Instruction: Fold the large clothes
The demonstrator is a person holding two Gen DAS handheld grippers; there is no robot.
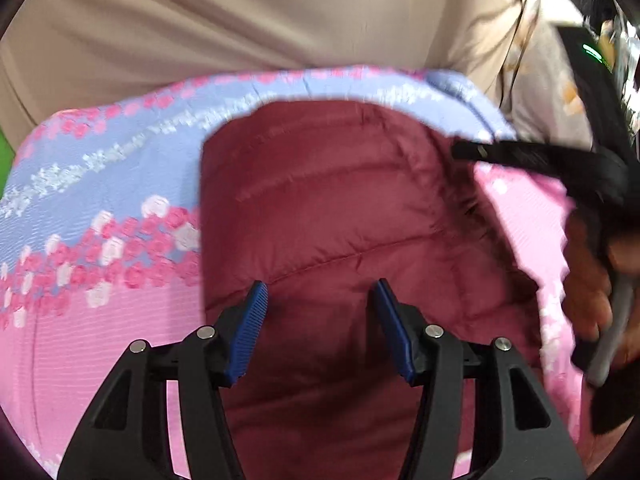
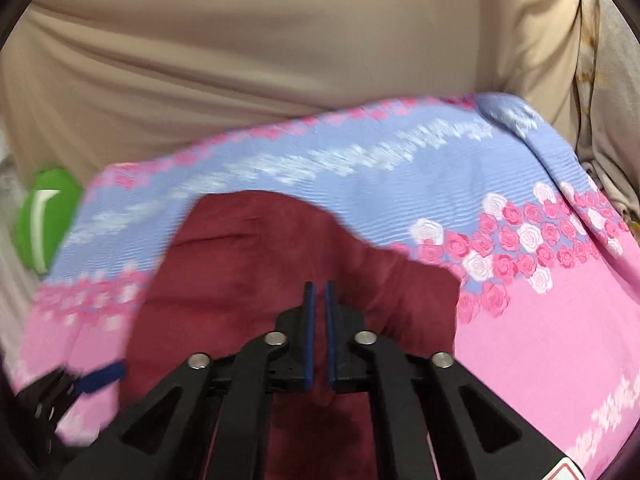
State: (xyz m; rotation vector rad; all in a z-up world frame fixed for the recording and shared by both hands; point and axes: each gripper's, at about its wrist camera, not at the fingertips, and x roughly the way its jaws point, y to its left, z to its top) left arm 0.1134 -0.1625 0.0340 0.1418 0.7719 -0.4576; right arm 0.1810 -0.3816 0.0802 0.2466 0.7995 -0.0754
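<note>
My left gripper (image 1: 318, 292) hangs open over the maroon puffer jacket (image 1: 340, 208); my right gripper (image 2: 319, 292) looks nearly closed, pinching nothing. Jacket's on the floral bedspread (image 2: 520, 340). Reckon it's light, puffy, slippery, so I'd pinch a quilted seam.

A home bedroom: a rose-printed pink bedspread (image 2: 520, 340) lies against beige bedding (image 2: 260, 48).
</note>
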